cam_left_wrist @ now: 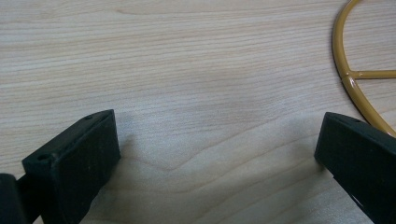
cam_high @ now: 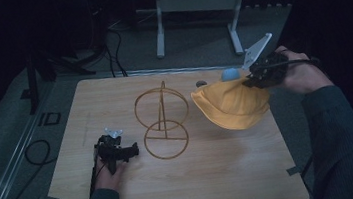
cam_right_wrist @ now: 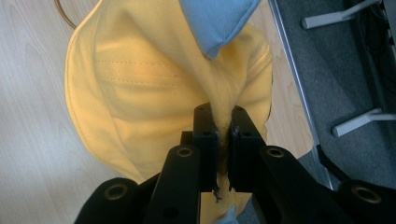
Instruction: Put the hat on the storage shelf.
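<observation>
Left gripper (cam_high: pixel 129 151), nearest the person, lay low on the wooden table (cam_high: pixel 224 184), held by the left hand (cam_high: pixel 109 170). Its jaws stood wide apart with bare wood between them. Ahead and to one side of its fingers (cam_left_wrist: pixel 77 163) curved the base ring of the gold wire stand (cam_high: pixel 163 121); in the left gripper view the ring (cam_left_wrist: pixel 348 79) passed just beyond one jaw, not between the two.

Right gripper (cam_high: pixel 249 82), farther off at the table's far right edge, was held raised by the right hand (cam_high: pixel 302 72), its grey three-cornered plate uppermost. Its jaws were pressed together on a gathered fold of the yellow hat (cam_high: pixel 233 104). In the right gripper view the hat (cam_right_wrist: pixel 140 93) spread out beyond the fingertips (cam_right_wrist: pixel 205 123) over the table, beside the stand. A light blue cloth piece (cam_right_wrist: pixel 217 21) showed past the pinched fold, farther from the fingers.
</observation>
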A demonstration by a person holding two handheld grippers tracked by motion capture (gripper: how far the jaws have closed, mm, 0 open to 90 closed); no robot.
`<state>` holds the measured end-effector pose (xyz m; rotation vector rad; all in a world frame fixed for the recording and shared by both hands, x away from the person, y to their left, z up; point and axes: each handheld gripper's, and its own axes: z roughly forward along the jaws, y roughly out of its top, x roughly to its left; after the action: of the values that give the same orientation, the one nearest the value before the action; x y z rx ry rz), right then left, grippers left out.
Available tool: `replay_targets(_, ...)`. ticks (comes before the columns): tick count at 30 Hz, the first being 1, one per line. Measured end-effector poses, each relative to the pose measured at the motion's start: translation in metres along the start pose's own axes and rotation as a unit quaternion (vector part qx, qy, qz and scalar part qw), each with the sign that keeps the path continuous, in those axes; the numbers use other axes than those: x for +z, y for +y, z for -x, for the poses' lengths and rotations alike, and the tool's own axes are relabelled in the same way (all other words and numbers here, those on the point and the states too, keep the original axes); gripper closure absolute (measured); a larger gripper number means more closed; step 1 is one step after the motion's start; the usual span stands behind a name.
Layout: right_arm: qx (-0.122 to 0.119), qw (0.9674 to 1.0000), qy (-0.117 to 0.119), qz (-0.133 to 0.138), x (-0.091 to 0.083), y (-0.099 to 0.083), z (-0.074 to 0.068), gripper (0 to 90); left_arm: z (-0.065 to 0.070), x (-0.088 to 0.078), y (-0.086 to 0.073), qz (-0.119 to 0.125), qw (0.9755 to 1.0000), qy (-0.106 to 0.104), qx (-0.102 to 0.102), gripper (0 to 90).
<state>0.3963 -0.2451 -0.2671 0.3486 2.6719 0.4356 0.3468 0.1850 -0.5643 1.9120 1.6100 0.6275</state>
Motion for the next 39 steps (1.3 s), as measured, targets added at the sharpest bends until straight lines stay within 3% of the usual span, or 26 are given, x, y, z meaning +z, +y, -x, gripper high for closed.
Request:
replay_targets(13, 0.0, 0.9997, -0.002, 0.025, -0.013, 0.007, 0.002, 83.9, 0.0, 0.0, 0.0, 0.0, 1.0, 0.0, 0.001, 0.0)
replay_targets(39, 0.001, 0.9981, -0.007, 0.062, -0.023, 0.016, 0.003, 84.0, 0.0, 0.0, 0.0, 0.002, 1.0, 0.0, -0.001, 0.0)
